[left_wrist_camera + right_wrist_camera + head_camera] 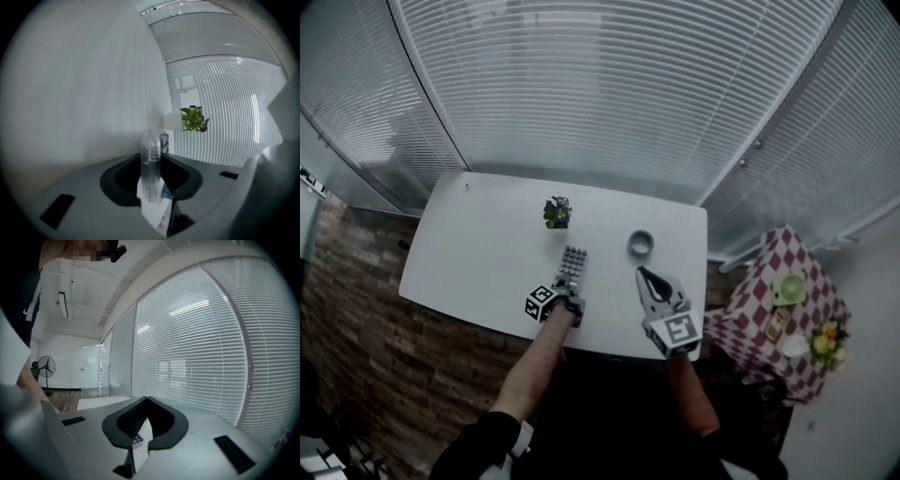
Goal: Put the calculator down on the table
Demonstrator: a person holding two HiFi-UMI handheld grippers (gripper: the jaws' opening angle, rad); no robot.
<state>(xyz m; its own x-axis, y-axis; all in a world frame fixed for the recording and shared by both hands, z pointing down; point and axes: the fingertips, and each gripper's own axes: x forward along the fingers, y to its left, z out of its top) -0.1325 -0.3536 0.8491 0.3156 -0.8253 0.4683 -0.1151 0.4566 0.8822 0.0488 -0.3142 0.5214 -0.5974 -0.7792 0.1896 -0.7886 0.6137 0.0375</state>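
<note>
A grey calculator (573,263) with rows of buttons lies flat and low over the white table (478,253), its far end pointing at the plant. I cannot tell whether it touches the tabletop. My left gripper (569,292) is shut on its near end. In the left gripper view the calculator (151,161) shows edge-on, its clear rim pinched by the left gripper (153,158), with the tabletop filling the left side. To its right my right gripper (641,273) hovers over the table's front edge, shut and holding nothing. In the right gripper view the right gripper (146,399) has its tips together.
A small potted plant (557,212) stands behind the calculator and shows as the plant (193,118). A grey round roll (640,244) lies ahead of the right gripper. A red-checked side table (773,291) with small items stands at the right. Window blinds run behind the table.
</note>
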